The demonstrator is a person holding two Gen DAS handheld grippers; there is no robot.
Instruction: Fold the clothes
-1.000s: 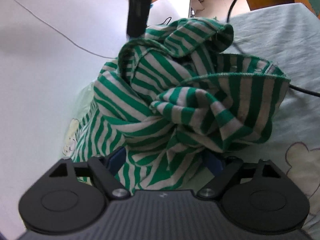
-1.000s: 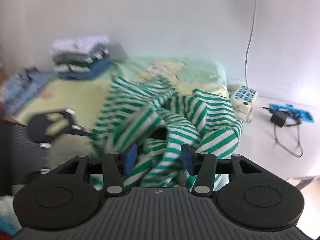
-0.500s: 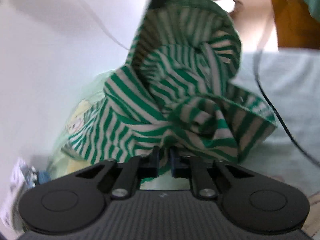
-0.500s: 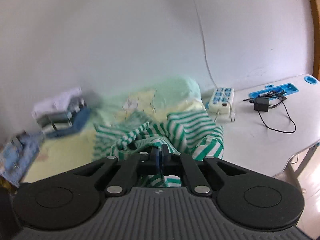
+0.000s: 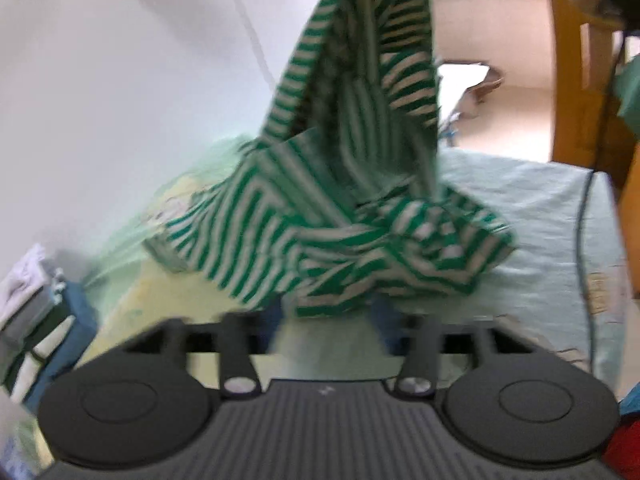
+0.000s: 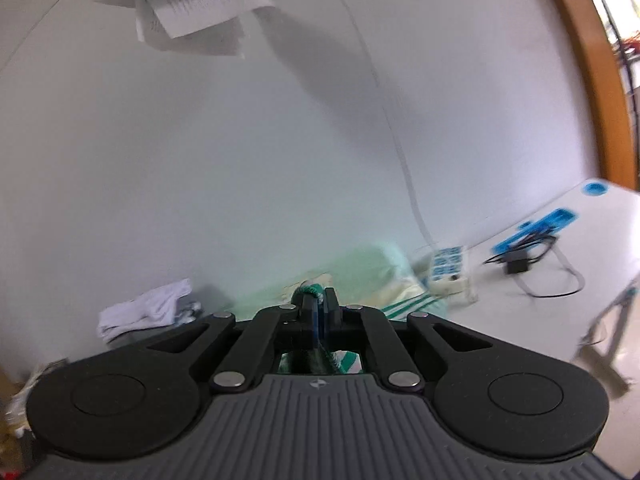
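While the right tool (image 6: 320, 312) pinches the striped shirt (image 5: 352, 184) aloft, the left tool (image 5: 326, 320) gapes empty below.

We see a white wall (image 6: 240, 152) with papers (image 6: 188, 4) pinned high and a thin cable (image 6: 400, 152) running down it to a power strip (image 6: 448, 270). On the white desk (image 6: 592, 232) lie a blue tray (image 6: 536, 228) and a black adapter (image 6: 518, 266). A wooden door frame (image 5: 576, 64) stands beyond the bed (image 5: 540, 216).
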